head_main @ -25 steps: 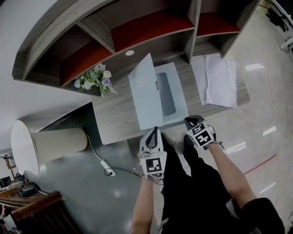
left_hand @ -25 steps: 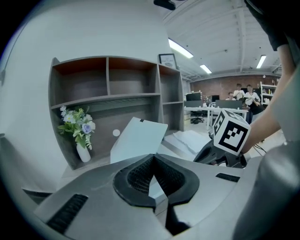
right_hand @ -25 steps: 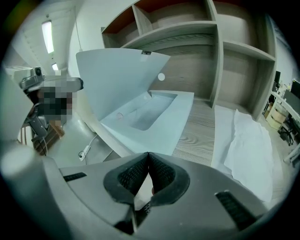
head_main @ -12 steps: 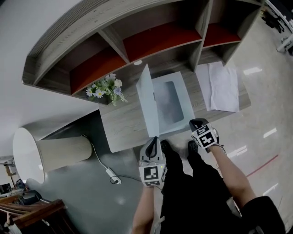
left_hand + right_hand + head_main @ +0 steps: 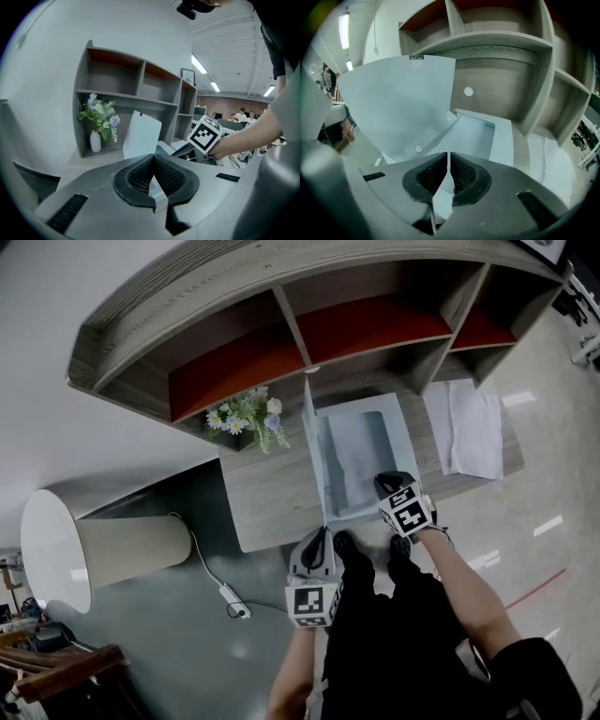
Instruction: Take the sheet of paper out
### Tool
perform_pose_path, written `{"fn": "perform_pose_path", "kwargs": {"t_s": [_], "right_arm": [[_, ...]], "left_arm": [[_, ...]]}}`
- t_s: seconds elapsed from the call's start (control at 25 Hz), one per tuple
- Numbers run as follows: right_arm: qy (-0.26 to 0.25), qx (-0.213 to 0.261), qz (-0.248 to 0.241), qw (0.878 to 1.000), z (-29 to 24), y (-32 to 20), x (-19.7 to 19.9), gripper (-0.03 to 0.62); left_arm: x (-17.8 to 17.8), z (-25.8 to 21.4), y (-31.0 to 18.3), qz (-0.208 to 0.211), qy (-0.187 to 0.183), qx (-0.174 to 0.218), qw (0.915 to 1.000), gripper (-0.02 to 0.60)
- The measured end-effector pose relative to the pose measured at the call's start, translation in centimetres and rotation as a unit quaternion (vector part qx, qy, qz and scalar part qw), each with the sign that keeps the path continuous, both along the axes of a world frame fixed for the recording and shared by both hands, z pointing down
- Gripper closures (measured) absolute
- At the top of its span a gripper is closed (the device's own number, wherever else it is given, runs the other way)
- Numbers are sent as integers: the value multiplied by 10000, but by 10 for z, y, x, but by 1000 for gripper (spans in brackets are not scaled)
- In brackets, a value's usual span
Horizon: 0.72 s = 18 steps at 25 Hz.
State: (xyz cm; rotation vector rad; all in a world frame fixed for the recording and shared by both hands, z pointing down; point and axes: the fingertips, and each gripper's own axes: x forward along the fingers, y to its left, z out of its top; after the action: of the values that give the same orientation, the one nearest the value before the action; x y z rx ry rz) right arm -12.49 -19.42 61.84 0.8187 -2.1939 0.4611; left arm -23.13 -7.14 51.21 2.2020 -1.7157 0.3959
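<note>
Your right gripper [image 5: 386, 484] has come forward from the counter [image 5: 267, 498] edge over the open box [image 5: 409, 442]; its jaws and the left gripper's [image 5: 319, 533] stay closed, empty.

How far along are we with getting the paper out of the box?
Done: the box lid stands open. In hand: nothing; the right gripper hangs shut over the box near its front edge, the left gripper shut beside the desk. Left: what looks like the sheet lies inside the box, so gripping and lifting it out remain.
</note>
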Motion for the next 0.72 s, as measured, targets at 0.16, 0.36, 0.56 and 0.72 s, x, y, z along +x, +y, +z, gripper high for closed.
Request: {"fn": "perform_pose_path", "kwargs": {"t_s": [0.16, 0.36, 0.56, 0.72], "right_arm": [[47, -5, -117, 9999, 4, -9, -35, 580], [141, -52, -200, 9997, 14, -19, -70, 525], [303, -190, -235, 9991, 31, -26, -94, 473], [518, -317, -231, 9979, 49, -34, -110, 452]], "left_arm": [[-17, 0, 2, 53, 87, -17, 9999, 571], [-35, 0, 2, 129, 148, -6, 9998, 571], [-43, -1, 1, 269, 312, 17, 9991, 571], [-43, 0, 2, 406, 436, -21, 9982, 571]]}}
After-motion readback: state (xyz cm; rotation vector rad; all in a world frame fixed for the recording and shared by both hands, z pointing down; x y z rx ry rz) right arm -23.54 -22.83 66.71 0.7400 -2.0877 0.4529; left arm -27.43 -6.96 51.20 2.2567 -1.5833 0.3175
